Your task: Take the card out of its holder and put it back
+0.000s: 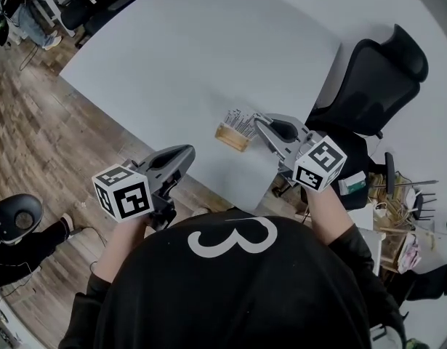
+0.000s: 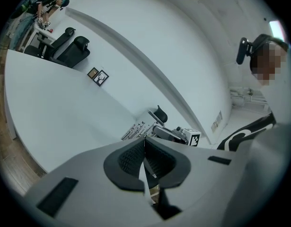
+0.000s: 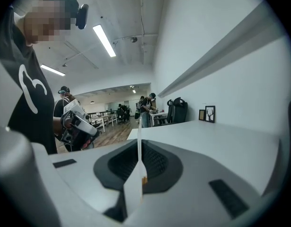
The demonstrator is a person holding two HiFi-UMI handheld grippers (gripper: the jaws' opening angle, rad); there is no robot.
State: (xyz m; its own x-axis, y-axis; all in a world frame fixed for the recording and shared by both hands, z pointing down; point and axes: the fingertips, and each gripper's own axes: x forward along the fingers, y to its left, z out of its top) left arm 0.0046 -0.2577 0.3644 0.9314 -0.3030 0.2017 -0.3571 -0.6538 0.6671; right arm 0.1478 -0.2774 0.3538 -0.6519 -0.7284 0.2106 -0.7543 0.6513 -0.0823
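Near the table's [image 1: 194, 49] front edge, the right tongs [image 3: 139, 150] pinch the card [image 3: 132, 188] edge-on close by the wooden holder [image 1: 232, 137], the left tongs [image 2: 144, 148] closed, empty; next probably calls for lowering it straight into the slot.

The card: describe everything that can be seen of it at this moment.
The thin white card looks stiff and flat, with rows of fine dark print on its face. It stands roughly upright, pinched between the shut jaws of the right hand-held gripper, whose view shows it edge-on as a narrow white sliver. Its lower edge meets the small light wooden holder near the front edge of the white table. Whether it sits in the slot cannot be told.
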